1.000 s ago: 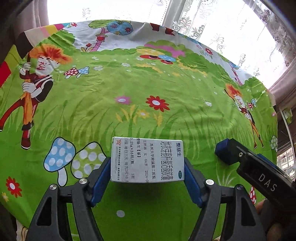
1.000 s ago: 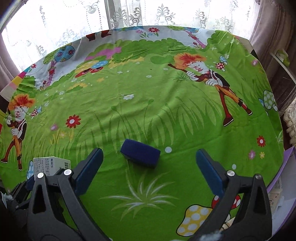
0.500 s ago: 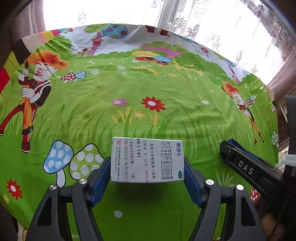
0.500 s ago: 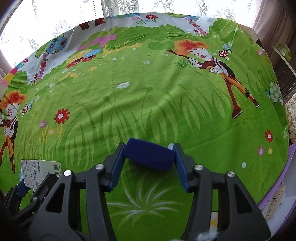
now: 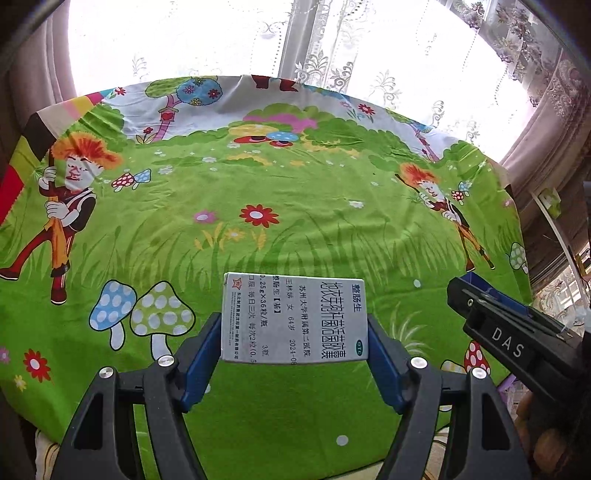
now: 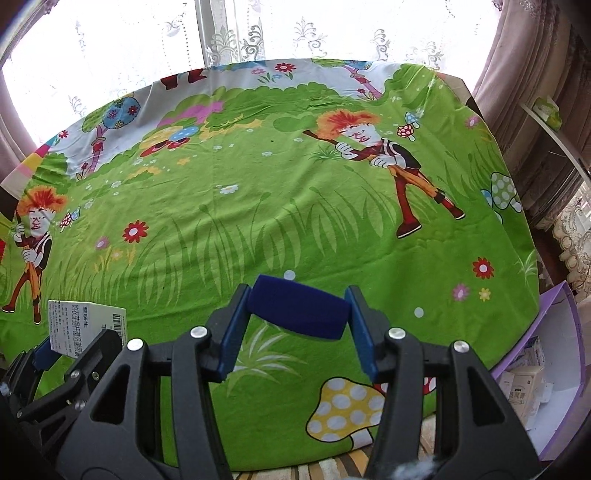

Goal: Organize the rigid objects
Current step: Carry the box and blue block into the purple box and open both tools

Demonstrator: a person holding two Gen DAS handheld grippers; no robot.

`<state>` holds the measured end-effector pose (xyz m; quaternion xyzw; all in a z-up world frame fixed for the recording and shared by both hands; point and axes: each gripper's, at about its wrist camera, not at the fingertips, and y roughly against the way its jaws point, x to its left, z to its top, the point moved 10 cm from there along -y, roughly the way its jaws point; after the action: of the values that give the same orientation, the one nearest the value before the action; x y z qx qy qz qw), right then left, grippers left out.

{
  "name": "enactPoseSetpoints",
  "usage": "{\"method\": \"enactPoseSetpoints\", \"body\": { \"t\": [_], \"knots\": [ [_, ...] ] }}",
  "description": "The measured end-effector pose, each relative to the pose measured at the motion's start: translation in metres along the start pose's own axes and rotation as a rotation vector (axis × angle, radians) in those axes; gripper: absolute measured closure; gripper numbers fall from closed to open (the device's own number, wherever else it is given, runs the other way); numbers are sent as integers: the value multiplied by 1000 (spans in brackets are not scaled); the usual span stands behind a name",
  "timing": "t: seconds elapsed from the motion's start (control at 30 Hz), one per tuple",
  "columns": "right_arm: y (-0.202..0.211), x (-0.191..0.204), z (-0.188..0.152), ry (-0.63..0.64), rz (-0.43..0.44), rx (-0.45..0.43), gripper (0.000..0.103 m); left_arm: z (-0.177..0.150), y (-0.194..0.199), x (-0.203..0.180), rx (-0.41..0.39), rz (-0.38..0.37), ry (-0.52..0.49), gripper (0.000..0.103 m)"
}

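Both claws are gripping something above the cartoon-print tablecloth (image 5: 295,192). Left gripper (image 5: 295,354) is pinching a white medicine box (image 5: 295,317) between its blue pads (image 5: 201,354), one pad pressing on each side of the box. The box is showing its printed label face to the left wrist camera, with rows of Chinese text running sideways across it, and it is sitting at the near middle of that view, over the green grass print just right of the blue and green mushroom pictures. From the right wrist view the same box (image 6: 86,325) is appearing at the lower left, a barcode visible along its right edge, with the black frame of the left gripper beneath it.

Right gripper (image 6: 297,328) is clamping a dark blue rectangular block (image 6: 297,312), its blue pads (image 6: 232,332) closing on the block's two short ends. The block is lying slightly tilted between the pads, its left end higher in the frame than its right. In the left wrist view the right gripper (image 5: 476,291) is reaching in from the right edge, marked "DAS" on its side, and only a thin sliver of blue is showing at its tip.

At the far right of the right wrist view a purple-edged box (image 6: 561,354) is standing beside the table edge, with small white cartons lying inside it. Lace curtains (image 6: 295,33) are hanging behind the table in bright window light.
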<state>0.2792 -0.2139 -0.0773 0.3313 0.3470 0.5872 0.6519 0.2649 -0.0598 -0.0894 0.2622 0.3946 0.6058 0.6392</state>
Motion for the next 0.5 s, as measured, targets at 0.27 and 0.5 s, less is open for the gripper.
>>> {"method": "enactPoseSetpoints", "body": {
  "t": [0.27,0.5],
  "knots": [
    [51,-45,-21,-31,-35,-49,47,-19,32,-52,8,-111,-71,30],
    [101,-120,-57,-105,-108,-77,47,-53,65,-115,35,-220,-160,30]
  ]
}}
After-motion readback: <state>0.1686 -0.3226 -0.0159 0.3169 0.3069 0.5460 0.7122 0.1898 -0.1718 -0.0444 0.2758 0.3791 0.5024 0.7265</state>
